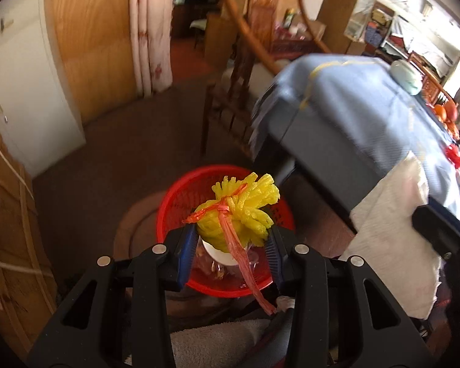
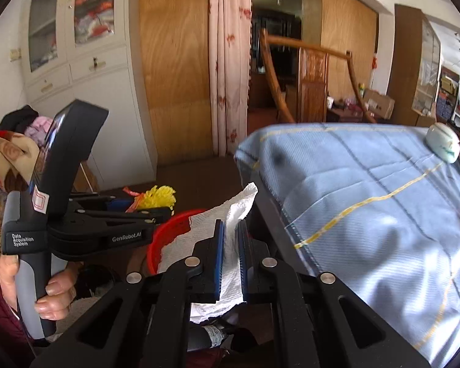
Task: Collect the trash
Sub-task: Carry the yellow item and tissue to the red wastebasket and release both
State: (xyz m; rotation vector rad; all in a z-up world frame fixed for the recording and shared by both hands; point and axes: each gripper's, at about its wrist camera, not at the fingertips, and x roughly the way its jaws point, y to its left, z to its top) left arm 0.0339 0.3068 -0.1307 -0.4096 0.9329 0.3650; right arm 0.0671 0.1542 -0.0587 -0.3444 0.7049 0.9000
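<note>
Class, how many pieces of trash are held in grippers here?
2: yellow foam net in the left gripper above the red basket; white paper towel in the right gripper.

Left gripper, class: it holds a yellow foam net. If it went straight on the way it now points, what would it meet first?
Most likely the red plastic mesh basket, which lies directly beyond the left gripper and the yellow foam net in its jaws. Depth is unclear, so the gap cannot be judged.
</note>
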